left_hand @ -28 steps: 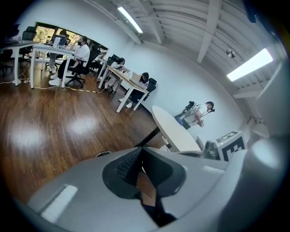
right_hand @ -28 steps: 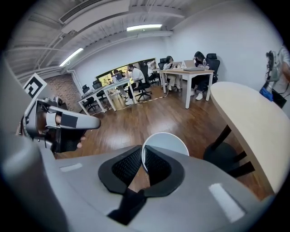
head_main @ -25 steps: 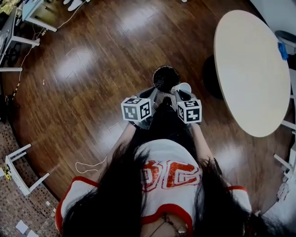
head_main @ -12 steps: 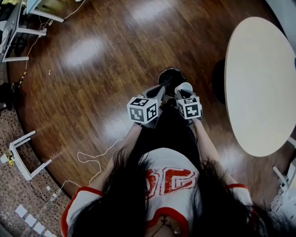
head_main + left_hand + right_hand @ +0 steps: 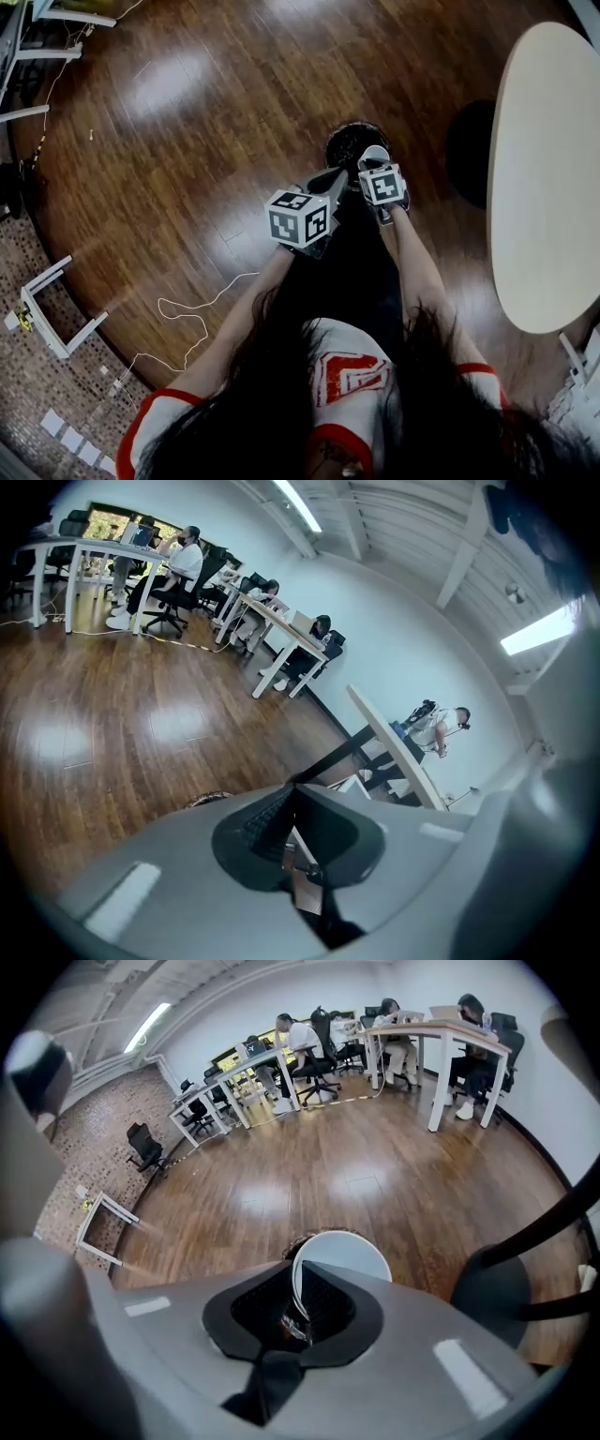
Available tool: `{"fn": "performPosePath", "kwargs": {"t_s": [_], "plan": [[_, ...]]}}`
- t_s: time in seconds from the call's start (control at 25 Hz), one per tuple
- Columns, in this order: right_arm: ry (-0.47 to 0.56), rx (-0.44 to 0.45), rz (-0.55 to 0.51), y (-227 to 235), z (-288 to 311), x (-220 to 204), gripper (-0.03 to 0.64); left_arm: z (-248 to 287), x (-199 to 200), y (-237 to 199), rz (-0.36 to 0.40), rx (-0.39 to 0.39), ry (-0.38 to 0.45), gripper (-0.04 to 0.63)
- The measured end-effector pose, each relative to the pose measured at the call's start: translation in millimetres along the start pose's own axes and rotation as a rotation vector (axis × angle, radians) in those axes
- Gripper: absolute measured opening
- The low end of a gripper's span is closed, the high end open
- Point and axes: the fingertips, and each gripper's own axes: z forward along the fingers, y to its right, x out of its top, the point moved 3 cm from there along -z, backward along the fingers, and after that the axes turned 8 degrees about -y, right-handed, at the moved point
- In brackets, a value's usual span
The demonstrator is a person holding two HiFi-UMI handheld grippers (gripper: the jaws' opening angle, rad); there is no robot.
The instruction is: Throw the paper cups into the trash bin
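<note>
Right gripper [image 5: 298, 1274] pinches paper cup [image 5: 349, 1255] rim, near trash bin [image 5: 349, 141]; left gripper [image 5: 292, 794] pressed together.

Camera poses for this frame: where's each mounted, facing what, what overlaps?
Head view: on the person's head, aimed steeply down at wood floor and trash bin; shows hair, shirt, both arms, left gripper, right gripper.
Left gripper view: on the left gripper, looking along its shut, empty jaws across the floor toward desks.
Right gripper view: on the right gripper, looking along jaws pinching the paper cup, floor beyond.
Shared: head and right gripper views both show the paper cup and trash bin.
</note>
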Motion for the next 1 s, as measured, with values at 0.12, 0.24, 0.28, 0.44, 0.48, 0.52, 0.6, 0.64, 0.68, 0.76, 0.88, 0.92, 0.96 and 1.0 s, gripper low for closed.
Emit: {"fn": "performPosePath", "kwargs": {"t_s": [0.12,0.24,0.28,0.44,0.48,0.52,0.6,0.64,0.68,0.76,0.88,0.92,0.96,1.0], "plan": [[-0.052,0.001,0.015,9,25,-6,0.05,8,-8,-10,0.01,-0.003,-0.017,0.0],[-0.054,0.022,0.012,14,30,2,0.074,12,-9,-19,0.012,0.012,-0.025,0.0],[-0.052,0.024,0.025,15,29,2,0.072,10,-8,-22,0.008,0.019,-0.024,0.0],[-0.013,0.041,0.088,7,13,2,0.037,-6,-9,-28,-0.022,0.035,-0.011,0.0],[0.001,0.038,0.098,4,7,1,0.016,-10,-9,-28,-0.031,0.037,-0.009,0.0],[0.015,0.033,0.11,1,0,0,0.002,-14,-9,-27,-0.04,0.038,-0.006,0.0],[0.053,0.035,0.14,-7,-11,0,0.002,-21,-9,-27,-0.051,0.037,0.002,0.0],[0.08,0.041,0.157,-13,-15,0,0.002,-23,-9,-28,-0.052,0.034,0.006,0.0],[0.11,0.046,0.175,-18,-18,1,0.002,-25,-10,-30,-0.049,0.03,0.01,0.0],[0.181,0.054,0.201,-28,-29,2,0.002,-28,-12,-29,-0.038,0.015,0.015,0.0],[0.276,0.056,0.234,-40,-63,5,0.002,-35,-12,-16,-0.009,-0.01,0.014,0.0],[0.298,0.046,0.252,-42,-77,6,0.002,-38,-11,-10,0.004,-0.015,0.013,0.0],[0.315,0.032,0.275,-44,-91,7,0.002,-42,-9,-6,0.02,-0.018,0.011,0.0],[0.331,0.019,0.297,-46,-105,8,0.002,-46,-8,-2,0.038,-0.02,0.01,0.0]]}}
